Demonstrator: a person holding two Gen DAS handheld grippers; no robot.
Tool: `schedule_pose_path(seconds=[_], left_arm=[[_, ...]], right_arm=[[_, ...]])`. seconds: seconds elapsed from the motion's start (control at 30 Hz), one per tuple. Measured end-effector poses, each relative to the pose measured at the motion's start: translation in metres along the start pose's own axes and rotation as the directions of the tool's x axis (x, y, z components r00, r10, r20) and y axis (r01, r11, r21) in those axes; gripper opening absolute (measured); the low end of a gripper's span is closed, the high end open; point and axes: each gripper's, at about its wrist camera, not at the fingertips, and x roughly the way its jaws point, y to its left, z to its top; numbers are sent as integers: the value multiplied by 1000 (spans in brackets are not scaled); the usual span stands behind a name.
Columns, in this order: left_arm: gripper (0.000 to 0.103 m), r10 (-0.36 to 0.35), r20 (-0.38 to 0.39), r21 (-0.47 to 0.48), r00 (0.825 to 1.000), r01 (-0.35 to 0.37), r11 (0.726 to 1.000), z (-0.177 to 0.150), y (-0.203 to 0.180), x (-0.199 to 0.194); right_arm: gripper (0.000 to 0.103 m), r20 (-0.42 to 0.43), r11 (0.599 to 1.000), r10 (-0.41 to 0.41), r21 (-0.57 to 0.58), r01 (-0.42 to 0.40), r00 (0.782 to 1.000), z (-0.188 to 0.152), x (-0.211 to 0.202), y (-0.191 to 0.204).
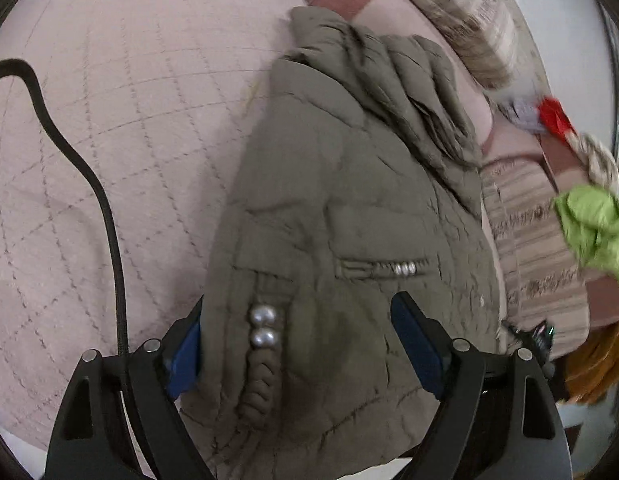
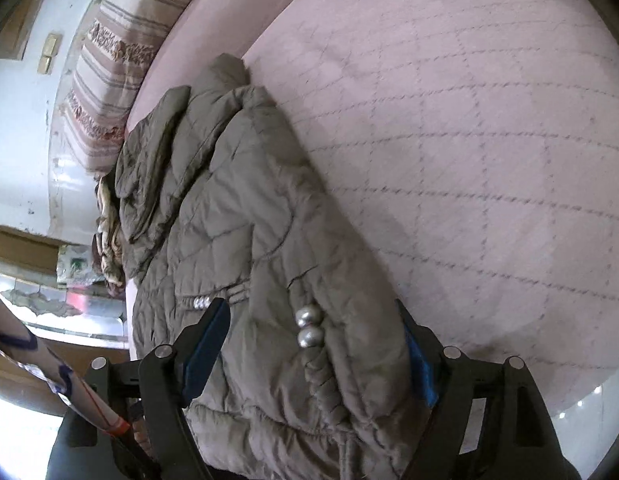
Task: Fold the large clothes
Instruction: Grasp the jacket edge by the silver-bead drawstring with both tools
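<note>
On the pink quilted bed cover point(image 1: 109, 152), near its edge, a puffy olive-grey jacket point(image 1: 341, 208) is lying bunched up, with one part folded over another. It looks soft and squashy, filled with padding, so it will likely bend easily but spring back up when let go. Its cloth looks smooth and may slip. It is probably not heavy, but it is big and floppy. A braided cord with two silver beads point(image 1: 263, 326) hangs on the near part, and a pocket zip point(image 1: 403, 268) can be seen beside it. A good place to be held would be the thick hem or a stitched seam, not the cord.

The left hand-held gripper point(image 1: 297, 344) has its fingers apart, with jacket cloth between them. The right hand-held gripper point(image 2: 313, 344) is also spread wide around the puffy hem; no squeeze on the cloth can be seen.

A striped pillow point(image 2: 121, 48) lies past the jacket. A green cloth point(image 1: 593, 224) and a black cable point(image 1: 89, 184) are nearby.
</note>
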Motion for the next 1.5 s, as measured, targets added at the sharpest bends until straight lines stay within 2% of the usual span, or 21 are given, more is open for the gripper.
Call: schedule_pose_path(seconds=[0.03, 0.13, 0.23, 0.37, 0.47, 0.6, 0.7, 0.87, 1.03, 1.17, 1.2, 1.23, 1.27, 1.3, 1.33, 1.4, 1.5], left_arm=[[78, -23, -13, 22, 1000, 23, 1000, -4, -4, 0], [76, -73, -4, 37, 997, 73, 997, -9, -6, -9], [76, -129, -5, -3, 992, 129, 992, -12, 2, -17], [76, -76, 8, -85, 997, 77, 993, -11, 18, -15], [76, -69, 16, -109, 997, 71, 992, -6, 20, -9], [73, -36, -21, -16, 999, 36, 999, -10, 2, -2], [69, -25, -35, 36, 999, 26, 999, -22, -10, -4], [69, -63, -38, -12, 997, 62, 998, -38, -7, -7], [69, -31, -60, 13, 998, 32, 999, -46, -13, -2], [69, -46, -73, 9, 996, 47, 999, -50, -15, 1], [68, -36, -66, 13, 997, 36, 999, -53, -15, -1], [56, -13, -55, 21, 998, 14, 1000, -56, -16, -3], [41, 19, -43, 35, 999, -18, 999, -58, -18, -6], [36, 36, -35, 41, 999, -34, 999, -61, -19, -8], [29, 44, -22, 37, 999, -43, 998, -63, -19, -11], [23, 51, 8, 30, 999, -51, 998, -66, -23, -19], [19, 57, 56, 41, 997, -59, 997, -66, -33, -38]], right_arm=[[85, -10, 1000, 17, -9, -17, 1000, -1, 0, 2], [87, -44, 996, 80, -37, -81, 996, -5, 3, 8], [87, -66, 992, 86, -84, -91, 994, -10, 3, 17], [88, -75, 993, 6, -114, -15, 997, -18, 10, 22], [88, -81, 990, -30, -142, 18, 996, -22, 13, 26], [88, -71, 978, -78, -199, 62, 994, -30, 17, 35], [88, -68, 975, -79, -212, 63, 995, -38, 17, 37], [87, -66, 976, -55, -213, 39, 996, -57, 10, 36], [86, -66, 964, -74, -261, 55, 995, -73, 11, 44], [86, -65, 967, -96, -242, 78, 993, -78, 14, 39], [85, -69, 967, -98, -240, 78, 993, -81, 14, 37], [81, -69, 967, -100, -241, 80, 993, -83, 13, 36], [68, -48, 963, -121, -249, 105, 992, -87, 11, 37], [56, -34, 957, -138, -261, 125, 990, -90, 9, 37], [51, -31, 957, -135, -265, 122, 990, -91, 7, 37], [37, -22, 961, -105, -261, 96, 994, -90, 2, 38], [27, 1, 962, -71, -264, 69, 997, -89, -12, 41]])
